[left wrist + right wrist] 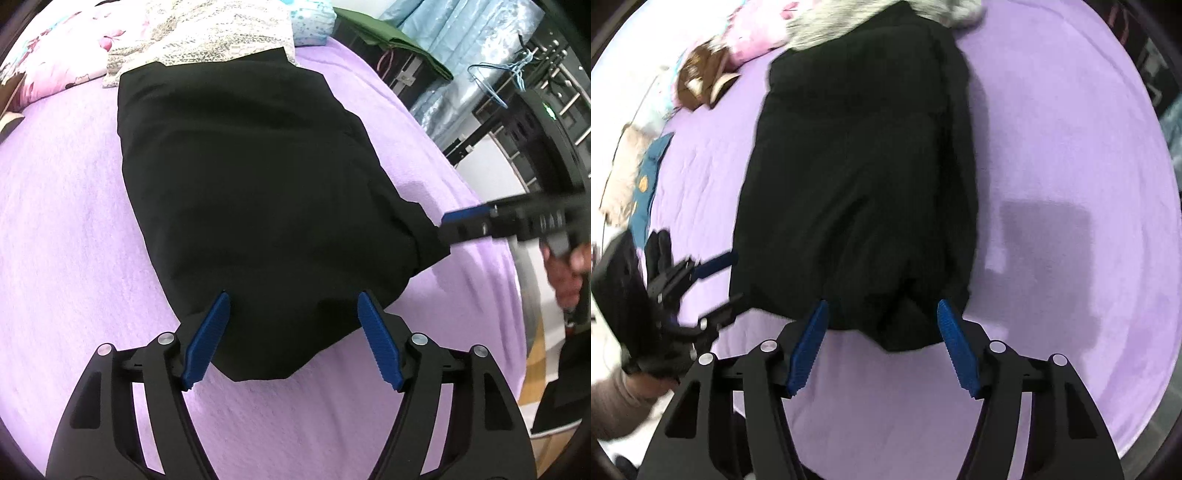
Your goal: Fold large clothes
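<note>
Left wrist view: a bed covered by a lilac blanket [62,206] fills most of the frame. A black garment [255,192] lies folded into a long bundle down the middle of the bed, its far end touching a speckled cream quilt [199,33] near the head of the bed. A pink floral pillow [55,48] sits at the far left corner and a pale blue dotted one [314,22] just beside the quilt. The left tongs [293,336] are spread wide, holding nothing, with the near end of the garment between their blue pads. The right tongs [458,221] reach in from the right edge of the bed, touching the garment's side; blur hides their gap. Beyond that edge stand a dark rack with blue hangers [517,74] and a pale blue curtain [454,22].

Right wrist view: the same garment [857,177] runs away up the bed. The right tongs [882,339] gape wide and empty around its near end. The left tongs [716,280] show at the left, open, beside the garment. A brown plush toy [701,81] and teal cloth [646,184] lie along the far left edge.
</note>
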A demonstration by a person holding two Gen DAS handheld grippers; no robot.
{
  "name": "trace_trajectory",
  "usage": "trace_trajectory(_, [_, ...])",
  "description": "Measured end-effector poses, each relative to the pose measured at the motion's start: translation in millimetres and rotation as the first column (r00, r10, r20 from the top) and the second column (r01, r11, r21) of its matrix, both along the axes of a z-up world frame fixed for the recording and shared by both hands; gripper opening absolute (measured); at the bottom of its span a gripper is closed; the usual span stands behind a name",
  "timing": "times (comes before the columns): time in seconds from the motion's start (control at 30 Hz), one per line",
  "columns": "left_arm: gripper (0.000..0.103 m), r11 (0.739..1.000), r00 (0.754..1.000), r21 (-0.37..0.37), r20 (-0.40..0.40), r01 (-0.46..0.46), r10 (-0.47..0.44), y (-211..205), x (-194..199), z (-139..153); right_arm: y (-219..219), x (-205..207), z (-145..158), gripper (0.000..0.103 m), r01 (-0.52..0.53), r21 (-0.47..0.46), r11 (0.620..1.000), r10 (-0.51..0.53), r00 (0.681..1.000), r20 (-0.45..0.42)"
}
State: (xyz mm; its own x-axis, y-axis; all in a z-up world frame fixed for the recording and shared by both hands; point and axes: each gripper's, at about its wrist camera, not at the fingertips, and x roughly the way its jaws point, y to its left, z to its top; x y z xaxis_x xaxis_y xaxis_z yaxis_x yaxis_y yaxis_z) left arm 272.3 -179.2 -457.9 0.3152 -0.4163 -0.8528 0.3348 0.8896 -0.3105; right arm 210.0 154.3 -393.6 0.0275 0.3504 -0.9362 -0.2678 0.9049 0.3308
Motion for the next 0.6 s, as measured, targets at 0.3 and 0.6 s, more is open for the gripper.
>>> trace_trajectory(0.3, [0.07,1.0,1.0,-0.009,-0.003,0.009,-0.009,-2,2,-6,3,-18,-28,0.009,-0.182,-0.066,0.981,0.184,0.983,0.023])
trace_trajectory(0.6, [0.07,0.997,0.997,0.018,0.007,0.076,-0.076,-17,3,-8,-34,-5,-5,0.005,-0.189,-0.048,0.981,0.192,0.977,0.094])
